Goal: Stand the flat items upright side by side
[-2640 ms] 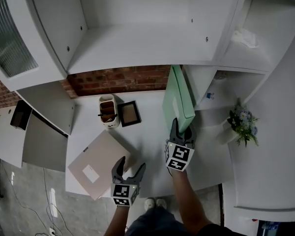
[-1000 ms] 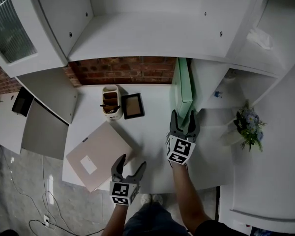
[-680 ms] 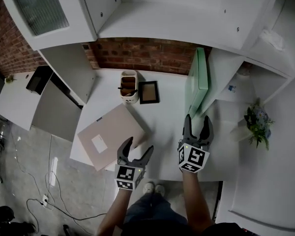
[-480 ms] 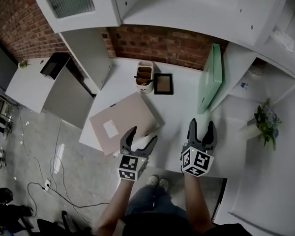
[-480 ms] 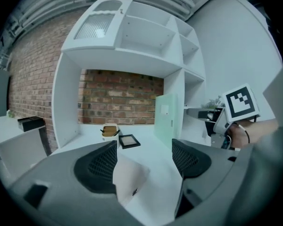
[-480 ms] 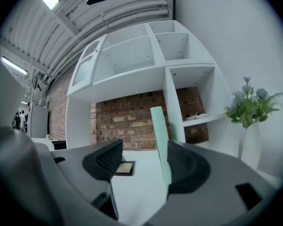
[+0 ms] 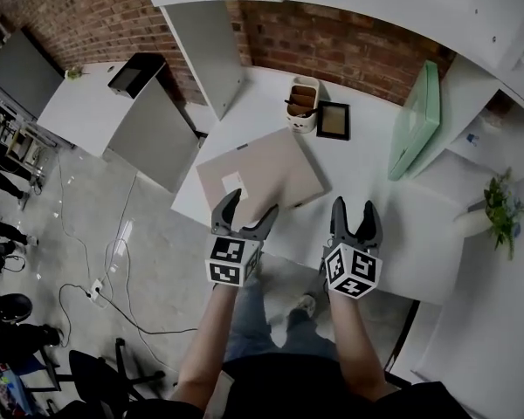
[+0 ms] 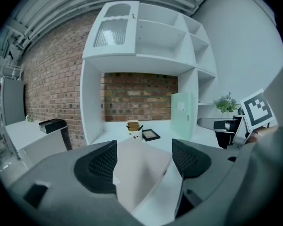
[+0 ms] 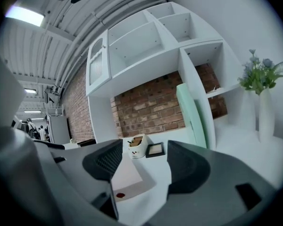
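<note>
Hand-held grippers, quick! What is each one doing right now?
Left hand-held gripper: open, holding nothing.
Right hand-held gripper: open, holding nothing.

Both forearms [image 7: 205,339] reach forward side by side. The left gripper [image 7: 247,211] and the right gripper [image 7: 353,211] hold their fingers [image 7: 337,218] apart, empty.

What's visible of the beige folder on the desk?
The beige folder is a thin, matte, card-like rectangle with a white label on its top face. It lies flat on the white desk, turned diagonally, near the left front edge. Nothing rests on it. The open left gripper hovers at its near corner; no contact visible.
</note>
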Action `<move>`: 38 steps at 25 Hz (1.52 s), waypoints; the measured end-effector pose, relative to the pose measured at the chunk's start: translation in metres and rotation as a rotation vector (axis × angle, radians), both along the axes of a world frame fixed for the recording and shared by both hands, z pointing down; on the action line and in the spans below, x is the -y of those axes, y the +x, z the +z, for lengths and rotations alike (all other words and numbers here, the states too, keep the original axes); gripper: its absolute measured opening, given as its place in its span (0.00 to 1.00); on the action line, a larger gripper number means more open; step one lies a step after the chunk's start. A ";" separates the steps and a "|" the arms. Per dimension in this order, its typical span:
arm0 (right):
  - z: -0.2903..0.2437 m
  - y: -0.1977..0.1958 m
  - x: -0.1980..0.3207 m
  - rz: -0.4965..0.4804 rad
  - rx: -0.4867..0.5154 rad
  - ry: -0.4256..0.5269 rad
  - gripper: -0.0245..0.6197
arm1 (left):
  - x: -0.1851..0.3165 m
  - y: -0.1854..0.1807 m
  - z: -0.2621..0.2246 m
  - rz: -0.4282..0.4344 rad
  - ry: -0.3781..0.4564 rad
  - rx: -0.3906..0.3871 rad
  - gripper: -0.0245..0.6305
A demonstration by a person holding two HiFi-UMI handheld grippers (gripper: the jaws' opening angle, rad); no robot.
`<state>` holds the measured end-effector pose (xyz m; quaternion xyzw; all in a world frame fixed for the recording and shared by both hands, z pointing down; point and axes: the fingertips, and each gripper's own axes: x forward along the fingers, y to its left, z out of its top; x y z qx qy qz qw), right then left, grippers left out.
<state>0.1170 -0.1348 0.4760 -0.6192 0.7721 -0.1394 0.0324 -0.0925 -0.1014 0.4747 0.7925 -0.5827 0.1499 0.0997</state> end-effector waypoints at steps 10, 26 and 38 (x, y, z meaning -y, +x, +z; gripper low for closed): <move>0.011 -0.072 0.033 0.097 0.010 -0.041 0.47 | 0.048 -0.108 0.012 0.056 -0.059 0.047 0.56; 0.062 -0.133 0.027 0.441 0.114 -0.264 0.56 | 0.159 -0.152 0.082 0.585 -0.340 0.057 0.56; 0.139 -0.147 0.000 0.460 0.297 -0.498 0.62 | 0.176 -0.109 0.139 0.799 -0.648 0.051 0.56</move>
